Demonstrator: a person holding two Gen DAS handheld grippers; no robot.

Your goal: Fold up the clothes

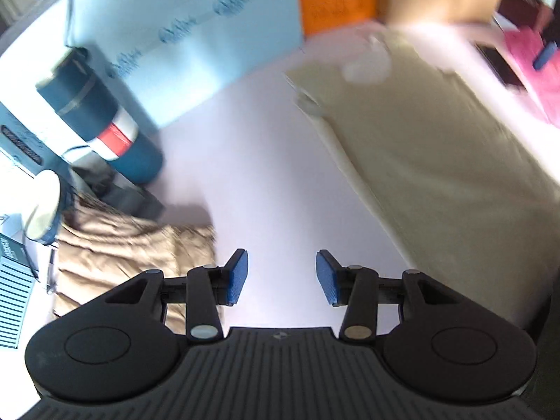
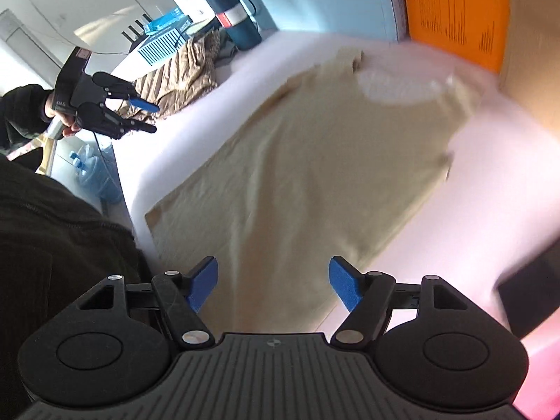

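Cream T-shirt (image 2: 315, 161) laid flat on white worktop (image 1: 273, 161), ahead of right tongs (image 2: 273, 285); left tongs (image 1: 282, 277) likewise released, nothing gripped.

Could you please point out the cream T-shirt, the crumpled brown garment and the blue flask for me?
cream T-shirt (image 2: 308, 161): right wrist view, middle of its body, flat on the table.
crumpled brown garment (image 1: 133, 255): left wrist view, centre of the folds.
blue flask (image 1: 105, 119): left wrist view, on its barrel.

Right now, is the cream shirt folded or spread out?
Spread out: the cream shirt lies flat on the white table, neckline visible, sides apparently tucked under.
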